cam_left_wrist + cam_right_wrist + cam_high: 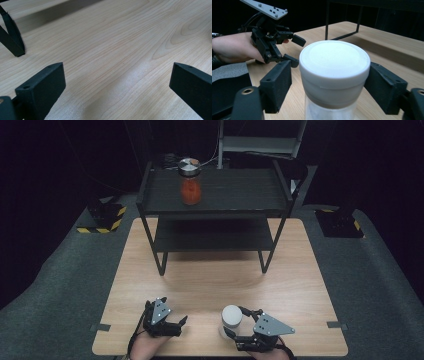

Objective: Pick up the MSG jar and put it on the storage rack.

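Right claw (329, 82) straddles white-lidded jar (231, 317), contact unclear; left claw (176, 324) spread, beside jar; shelf rack (215, 215) with 1 red jar (190, 182) stands beyond.

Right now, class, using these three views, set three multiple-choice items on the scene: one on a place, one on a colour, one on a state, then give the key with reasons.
1. Where does the jar with red contents stand?
A. On the rack's top shelf
B. On the rack's lower shelf
C. On the table beside the hands

2. What colour is the lid of the jar at the right gripper?
A. Red
B. White
C. Black

3. How do the left gripper's jaws stand?
A. Closed on a jar
B. Closed on nothing
C. Apart, bare wood between them

Key: 1 A, it sits on the black rack's uppermost board; 2 B, the cap is plain white; 3 C, only table grain lies between them.
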Demonstrator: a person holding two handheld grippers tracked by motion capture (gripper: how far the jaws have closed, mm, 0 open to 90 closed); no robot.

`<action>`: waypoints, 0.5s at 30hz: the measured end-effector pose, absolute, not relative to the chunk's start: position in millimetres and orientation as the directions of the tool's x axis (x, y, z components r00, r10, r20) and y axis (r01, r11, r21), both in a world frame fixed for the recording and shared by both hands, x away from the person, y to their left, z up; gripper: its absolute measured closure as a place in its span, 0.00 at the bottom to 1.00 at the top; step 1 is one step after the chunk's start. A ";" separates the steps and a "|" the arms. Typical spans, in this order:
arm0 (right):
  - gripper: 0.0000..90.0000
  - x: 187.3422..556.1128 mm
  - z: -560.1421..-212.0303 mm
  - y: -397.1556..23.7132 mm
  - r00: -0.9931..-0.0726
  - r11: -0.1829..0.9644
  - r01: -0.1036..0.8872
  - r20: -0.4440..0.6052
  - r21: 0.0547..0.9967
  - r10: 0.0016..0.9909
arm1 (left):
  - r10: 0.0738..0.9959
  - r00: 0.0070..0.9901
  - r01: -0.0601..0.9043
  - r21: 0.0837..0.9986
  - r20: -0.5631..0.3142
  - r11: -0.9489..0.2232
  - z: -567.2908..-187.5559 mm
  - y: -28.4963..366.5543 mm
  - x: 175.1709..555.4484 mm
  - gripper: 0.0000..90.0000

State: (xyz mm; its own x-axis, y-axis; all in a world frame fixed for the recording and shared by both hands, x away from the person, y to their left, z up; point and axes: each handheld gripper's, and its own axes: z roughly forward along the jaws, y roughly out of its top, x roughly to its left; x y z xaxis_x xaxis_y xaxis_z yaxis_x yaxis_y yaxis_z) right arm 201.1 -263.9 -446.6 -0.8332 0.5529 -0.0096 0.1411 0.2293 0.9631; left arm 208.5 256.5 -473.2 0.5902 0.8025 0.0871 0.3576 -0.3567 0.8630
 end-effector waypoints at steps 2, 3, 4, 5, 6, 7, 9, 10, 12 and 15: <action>0.30 202.5 -449.9 -263.0 -0.832 0.213 0.139 -0.003 0.967 0.555 | 0.799 0.593 0.354 0.861 0.095 -0.365 -473.0 255.9 208.6 0.01; 0.31 203.3 -451.3 -262.6 -0.831 0.209 0.139 -0.001 0.968 0.556 | 0.799 0.594 0.353 0.861 0.096 -0.367 -472.9 255.7 208.6 0.01; 0.32 203.9 -451.9 -262.3 -0.830 0.208 0.139 0.000 0.968 0.557 | 0.798 0.595 0.353 0.860 0.097 -0.368 -472.9 255.3 208.5 0.01; 0.34 204.8 -453.5 -262.3 -0.830 0.205 0.138 0.000 0.969 0.558 | 0.798 0.595 0.353 0.860 0.099 -0.370 -472.8 255.2 208.5 0.01; 0.35 205.1 -454.6 -262.7 -0.830 0.201 0.139 0.003 0.970 0.558 | 0.797 0.596 0.351 0.860 0.100 -0.371 -472.8 255.1 208.4 0.01; 0.35 205.1 -454.6 -262.7 -0.830 0.201 0.139 0.003 0.970 0.558 | 0.797 0.596 0.351 0.860 0.100 -0.371 -472.8 255.1 208.4 0.01; 0.36 205.6 -459.5 -264.0 -0.831 0.185 0.129 0.004 0.974 0.557 | 0.794 0.599 0.349 0.859 0.103 -0.374 -472.7 255.2 208.6 0.01; 0.36 205.3 -460.6 -263.9 -0.831 0.184 0.124 0.001 0.975 0.557 | 0.794 0.599 0.350 0.859 0.102 -0.374 -472.6 255.3 208.7 0.01; 0.36 205.1 -461.4 -263.6 -0.831 0.182 0.121 -0.001 0.976 0.556 | 0.794 0.600 0.351 0.859 0.099 -0.372 -472.6 255.6 209.0 0.01; 0.36 204.0 -462.5 -262.4 -0.830 0.183 0.111 -0.010 0.977 0.558 | 0.794 0.600 0.351 0.859 0.098 -0.372 -472.6 255.9 209.1 0.01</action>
State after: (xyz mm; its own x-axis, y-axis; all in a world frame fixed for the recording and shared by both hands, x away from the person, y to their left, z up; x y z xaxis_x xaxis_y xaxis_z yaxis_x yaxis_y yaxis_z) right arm 204.0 -262.4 -462.5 -0.8296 0.5583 -0.0100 0.1113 0.1829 0.9768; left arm 209.1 255.9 -472.6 0.6005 0.7936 0.0980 0.3512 -0.3719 0.8593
